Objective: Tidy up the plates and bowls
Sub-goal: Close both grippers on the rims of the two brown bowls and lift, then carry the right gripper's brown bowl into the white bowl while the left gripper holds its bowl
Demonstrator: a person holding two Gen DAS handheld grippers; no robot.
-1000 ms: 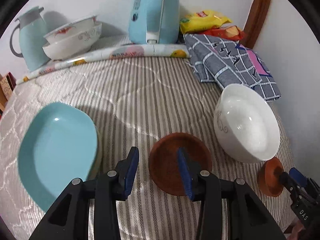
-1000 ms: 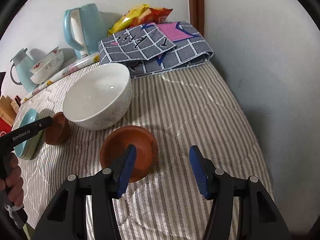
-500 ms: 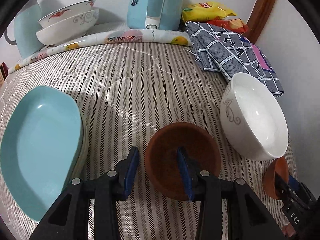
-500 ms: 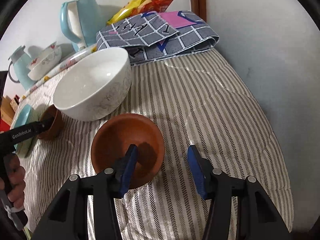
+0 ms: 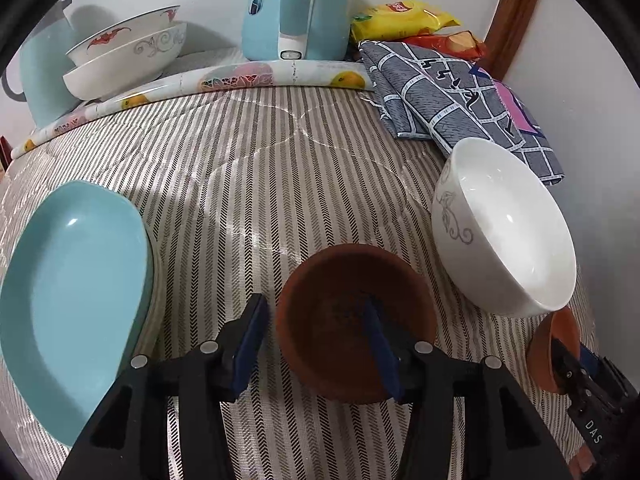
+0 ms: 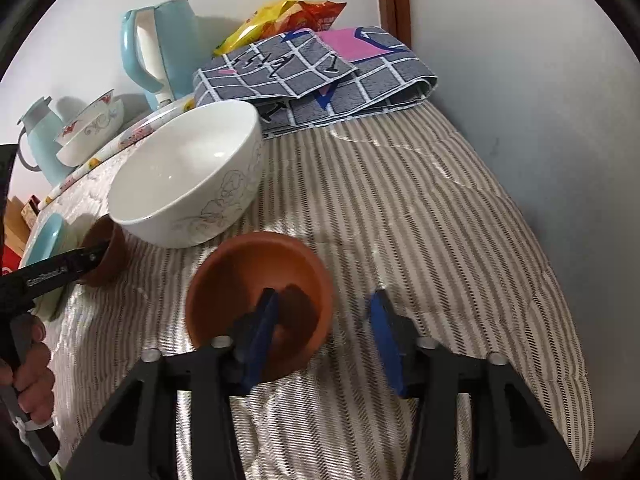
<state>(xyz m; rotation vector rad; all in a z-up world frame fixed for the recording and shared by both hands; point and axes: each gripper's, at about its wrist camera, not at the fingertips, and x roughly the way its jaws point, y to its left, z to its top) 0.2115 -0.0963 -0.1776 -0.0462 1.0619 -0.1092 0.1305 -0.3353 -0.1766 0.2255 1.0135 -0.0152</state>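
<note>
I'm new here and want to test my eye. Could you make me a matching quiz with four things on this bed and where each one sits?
Things:
1. teal plate
2. white bowl
3. light blue kettle
4. checked cloth

Places:
A. folded, at the far right corner
B. upright at the very back, in the middle
C. on the left side of the striped cover
D. on the right side, just in front of the folded fabric

Pairs: 1-C, 2-D, 3-B, 4-A
</note>
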